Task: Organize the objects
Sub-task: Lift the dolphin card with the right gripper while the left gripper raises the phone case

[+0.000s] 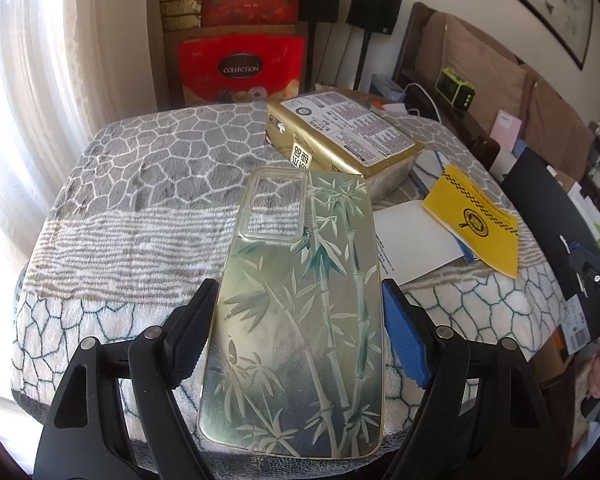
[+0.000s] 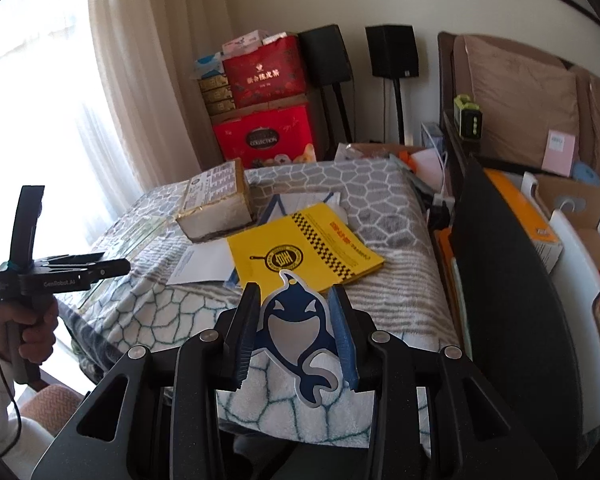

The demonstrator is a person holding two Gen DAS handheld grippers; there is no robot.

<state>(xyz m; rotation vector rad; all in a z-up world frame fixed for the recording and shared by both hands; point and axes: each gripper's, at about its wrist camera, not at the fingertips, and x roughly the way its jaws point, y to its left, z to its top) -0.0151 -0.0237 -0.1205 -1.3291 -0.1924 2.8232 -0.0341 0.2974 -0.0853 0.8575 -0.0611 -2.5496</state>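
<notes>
Left hand (image 2: 32, 328) wraps the handle of the left gripper (image 1: 300, 320), fist low at the table's near-left corner, tool angled down over the blanket-covered table (image 1: 140, 200). Right gripper (image 2: 296, 332) also tilts down, shallower, over the near edge of the table.

Phone case (image 1: 300, 300), bamboo print: long axis runs along the left gripper's fingers, camera cutout at the far end toward the gold-wrapped package (image 1: 340, 136). It sits above the blanket, face up to the camera. Jaws wide, one pad on each long edge, clamped across the case's width.

Whale-shaped flat piece (image 2: 300, 336), blue and white: long axis along the right gripper's fingers, head pointing away toward the yellow booklet (image 2: 300, 248), tail curling toward the tool. Jaws partly closed, pads pressed on both its sides, held just above the blanket.

Booklet lies flat mid-table on white papers (image 1: 416, 240); package just behind it.
</notes>
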